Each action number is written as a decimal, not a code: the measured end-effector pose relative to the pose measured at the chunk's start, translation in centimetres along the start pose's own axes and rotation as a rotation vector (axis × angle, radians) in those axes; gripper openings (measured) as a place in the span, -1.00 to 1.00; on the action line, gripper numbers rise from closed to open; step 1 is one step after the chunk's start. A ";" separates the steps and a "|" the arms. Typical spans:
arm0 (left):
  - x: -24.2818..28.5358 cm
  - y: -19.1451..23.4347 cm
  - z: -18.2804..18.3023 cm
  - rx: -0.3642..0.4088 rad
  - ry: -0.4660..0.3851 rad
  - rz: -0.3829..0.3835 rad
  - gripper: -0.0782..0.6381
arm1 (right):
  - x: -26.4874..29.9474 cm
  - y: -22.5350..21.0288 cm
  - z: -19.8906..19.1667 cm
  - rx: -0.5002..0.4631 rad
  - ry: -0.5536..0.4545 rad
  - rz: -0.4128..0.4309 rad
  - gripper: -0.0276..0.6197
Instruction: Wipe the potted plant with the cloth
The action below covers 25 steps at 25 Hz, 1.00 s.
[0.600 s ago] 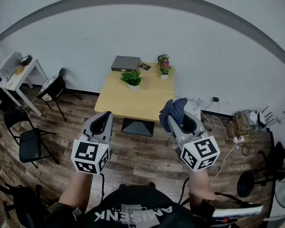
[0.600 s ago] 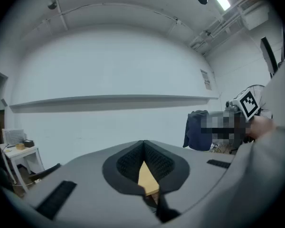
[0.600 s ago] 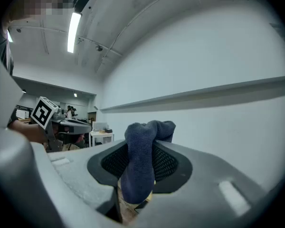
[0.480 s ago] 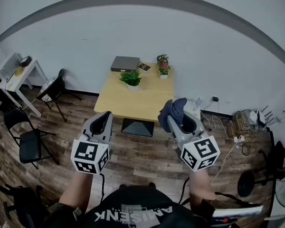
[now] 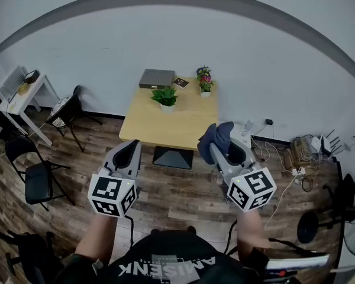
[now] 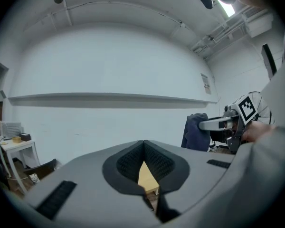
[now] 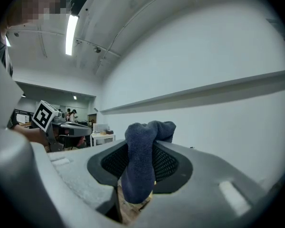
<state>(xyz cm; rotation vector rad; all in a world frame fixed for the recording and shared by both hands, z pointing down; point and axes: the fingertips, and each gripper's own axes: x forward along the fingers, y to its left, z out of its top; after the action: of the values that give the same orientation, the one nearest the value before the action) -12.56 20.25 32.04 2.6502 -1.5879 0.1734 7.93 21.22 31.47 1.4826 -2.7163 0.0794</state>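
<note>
A green leafy potted plant (image 5: pixel 164 97) in a white pot stands toward the far side of the wooden table (image 5: pixel 165 128), with a smaller flowering pot (image 5: pixel 205 81) behind it to the right. My right gripper (image 5: pixel 214 139) is shut on a dark blue cloth (image 5: pixel 216 137), which bunches up between its jaws (image 7: pixel 141 163). The left gripper (image 5: pixel 129 148) is shut and empty, its pads (image 6: pixel 141 161) meeting. Both grippers hover level above the floor, short of the table's near edge. From the left gripper view the cloth (image 6: pixel 195 132) and right gripper (image 6: pixel 223 125) show at the right.
A grey flat box (image 5: pixel 157 78) and a small dark card (image 5: pixel 180 83) lie at the table's far edge. A black chair (image 5: pixel 35 173) and a white side table (image 5: pixel 21 96) stand at left. Cables and a power strip (image 5: pixel 296 161) litter the floor at right.
Both grippers have drifted slightly toward me and down in the head view; the table and plants sit a touch higher in frame. The grip on the cloth is unchanged.
</note>
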 end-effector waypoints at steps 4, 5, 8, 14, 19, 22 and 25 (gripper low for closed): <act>-0.5 1.8 -0.6 0.023 0.012 0.008 -0.78 | 1.0 1.0 -0.1 0.001 -0.004 -0.008 -0.51; -0.5 2.3 -0.7 0.031 0.013 0.005 -0.78 | 1.4 1.2 0.0 -0.001 -0.006 -0.008 -0.51; -0.9 3.6 -0.8 0.040 0.009 -0.010 -0.78 | 2.3 2.0 0.3 -0.003 -0.013 -0.018 -0.51; -1.4 7.1 -1.5 0.009 -0.016 -0.040 -0.78 | 4.2 4.2 0.4 -0.008 -0.033 -0.060 -0.51; -1.0 8.9 -2.1 -0.021 -0.027 -0.056 -0.78 | 5.5 4.9 -0.2 -0.012 -0.016 -0.073 -0.51; -0.2 9.7 -2.0 -0.049 -0.034 -0.057 -0.78 | 7.0 4.2 -0.3 0.002 -0.014 -0.066 -0.51; 1.2 10.8 -2.1 -0.052 -0.026 -0.037 -0.78 | 9.2 3.1 -0.3 0.011 -0.025 -0.038 -0.51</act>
<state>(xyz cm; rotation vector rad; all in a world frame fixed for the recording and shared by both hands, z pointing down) -21.65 14.35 34.04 2.6511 -1.5278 0.0959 0.36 15.25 32.26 1.5482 -2.7096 0.0745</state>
